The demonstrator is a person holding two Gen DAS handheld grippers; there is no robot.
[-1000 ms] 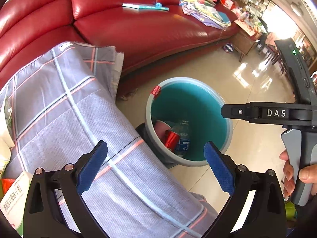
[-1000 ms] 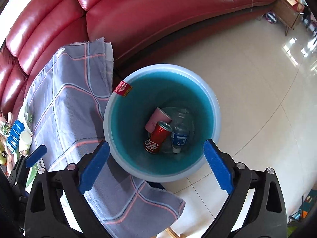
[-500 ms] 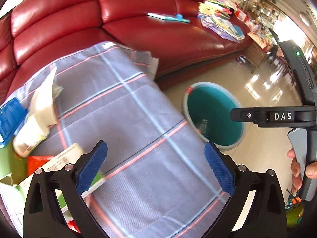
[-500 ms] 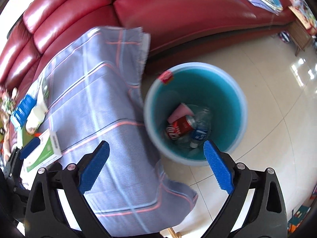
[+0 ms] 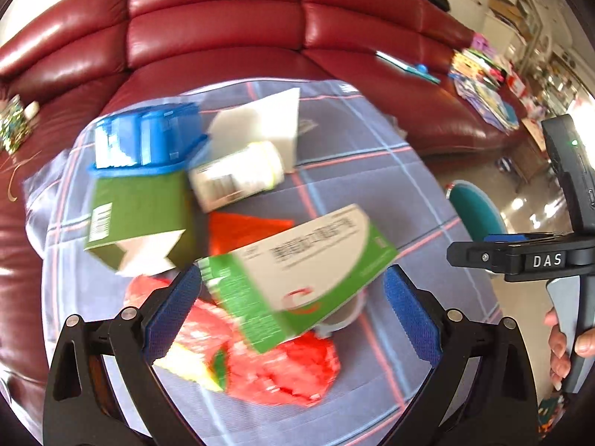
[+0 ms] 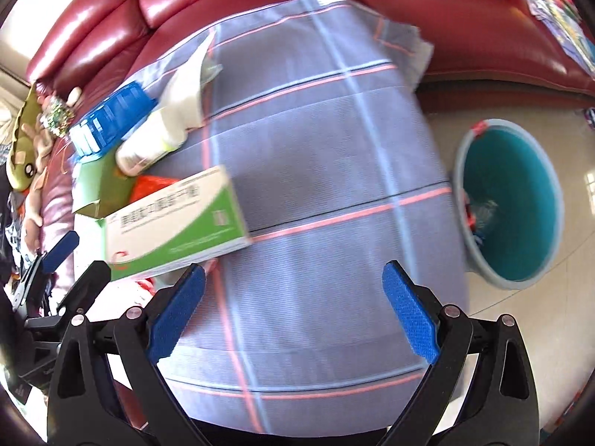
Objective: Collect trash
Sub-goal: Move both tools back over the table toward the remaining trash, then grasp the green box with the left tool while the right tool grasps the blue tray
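A pile of trash lies on a plaid cloth (image 5: 353, 171): a green and white box (image 5: 308, 271), a dark green carton (image 5: 137, 219), a white bottle (image 5: 238, 174), a blue plastic piece (image 5: 148, 137), an orange wrapper (image 5: 241, 230) and a red crumpled bag (image 5: 282, 368). My left gripper (image 5: 292, 314) is open just above the green and white box. My right gripper (image 6: 293, 310) is open over bare cloth (image 6: 316, 186), right of the box (image 6: 174, 223). The teal bin (image 6: 513, 200) stands on the floor at right with trash inside.
A red leather sofa (image 5: 223, 37) curves behind the cloth. Books and papers (image 5: 483, 85) lie on its far right end. The right gripper's handle (image 5: 539, 260) shows in the left wrist view. A plush toy (image 6: 26, 156) lies at far left.
Both grippers have swung left, away from the bin and toward the trash pile on the cloth. Both stay open and empty.
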